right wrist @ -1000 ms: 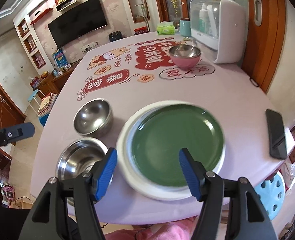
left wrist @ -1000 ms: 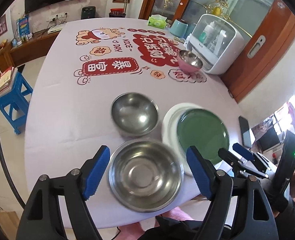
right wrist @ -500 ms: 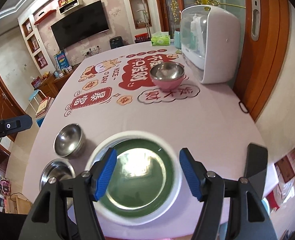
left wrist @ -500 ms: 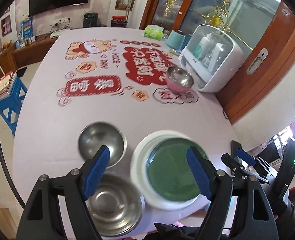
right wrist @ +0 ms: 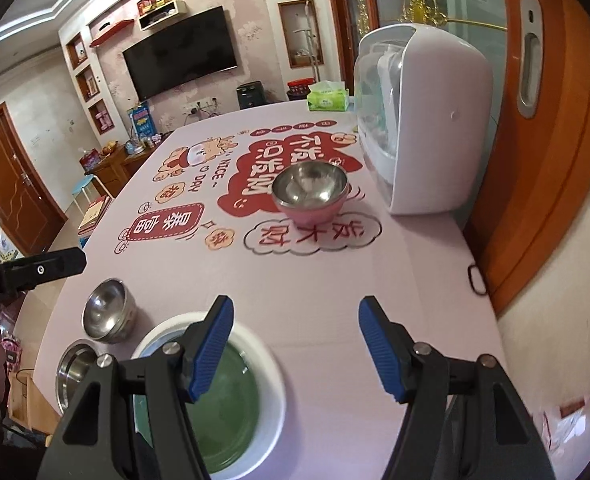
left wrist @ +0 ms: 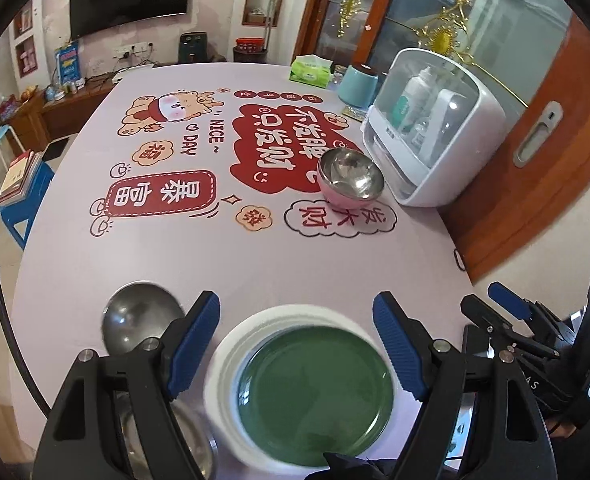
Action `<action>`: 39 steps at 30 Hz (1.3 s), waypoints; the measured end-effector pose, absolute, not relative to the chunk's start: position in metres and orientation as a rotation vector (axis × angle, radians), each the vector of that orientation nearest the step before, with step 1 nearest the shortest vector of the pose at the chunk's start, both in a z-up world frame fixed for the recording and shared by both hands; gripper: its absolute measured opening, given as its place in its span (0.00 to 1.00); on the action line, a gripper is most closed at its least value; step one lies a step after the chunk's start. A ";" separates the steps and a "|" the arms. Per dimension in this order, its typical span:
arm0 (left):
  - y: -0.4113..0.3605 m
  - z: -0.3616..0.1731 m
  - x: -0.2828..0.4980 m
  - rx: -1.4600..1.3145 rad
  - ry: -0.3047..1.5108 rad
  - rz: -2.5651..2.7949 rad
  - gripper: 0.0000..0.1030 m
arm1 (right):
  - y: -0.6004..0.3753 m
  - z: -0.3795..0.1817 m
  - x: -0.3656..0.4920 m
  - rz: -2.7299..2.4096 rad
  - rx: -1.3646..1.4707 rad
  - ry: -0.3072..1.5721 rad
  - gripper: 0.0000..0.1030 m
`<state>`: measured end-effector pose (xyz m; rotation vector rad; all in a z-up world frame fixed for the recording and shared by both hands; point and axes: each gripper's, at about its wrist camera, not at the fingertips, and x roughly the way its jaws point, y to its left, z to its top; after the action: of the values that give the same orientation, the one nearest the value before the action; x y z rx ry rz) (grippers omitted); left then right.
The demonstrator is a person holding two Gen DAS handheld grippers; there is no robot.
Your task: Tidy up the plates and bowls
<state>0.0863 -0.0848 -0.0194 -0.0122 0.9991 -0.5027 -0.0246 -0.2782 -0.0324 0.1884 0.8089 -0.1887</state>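
A green plate (left wrist: 315, 392) lies on a white plate (left wrist: 231, 344) near the table's front edge, also in the right wrist view (right wrist: 231, 408). A small steel bowl (left wrist: 139, 320) (right wrist: 105, 316) and a larger steel bowl (right wrist: 75, 368) sit left of them. A pink bowl with steel lining (left wrist: 349, 178) (right wrist: 311, 196) stands further back. My left gripper (left wrist: 295, 344) is open and empty above the plates. My right gripper (right wrist: 295, 352) is open and empty, over bare table right of the plates.
A white sterilizer cabinet (left wrist: 431, 136) (right wrist: 419, 120) stands at the table's right side behind the pink bowl. A tissue box (left wrist: 311, 72) and a teal canister (left wrist: 359, 84) sit at the far end. The table (left wrist: 255, 256) has a printed cloth.
Both grippers have pulled up and back from the dishes, so the bowls and plates sit lower in view and the pink bowl looks nearer. No dish has moved.
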 end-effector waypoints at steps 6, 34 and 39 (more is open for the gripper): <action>-0.112 -0.021 0.101 -0.028 1.007 -0.465 0.76 | -0.308 -0.026 -0.004 -0.146 0.177 0.789 0.63; -0.193 -0.034 0.228 -0.080 1.011 -0.310 0.76 | -0.375 -0.041 0.120 -0.041 0.200 0.752 0.64; -0.205 -0.053 0.239 -0.097 1.017 -0.340 0.76 | -0.382 -0.061 0.129 -0.049 0.233 0.743 0.64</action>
<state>0.2392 -0.2051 -0.0530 -0.0973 1.0167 -0.3398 0.1293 -0.3820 -0.0606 0.2332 0.7429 -0.0489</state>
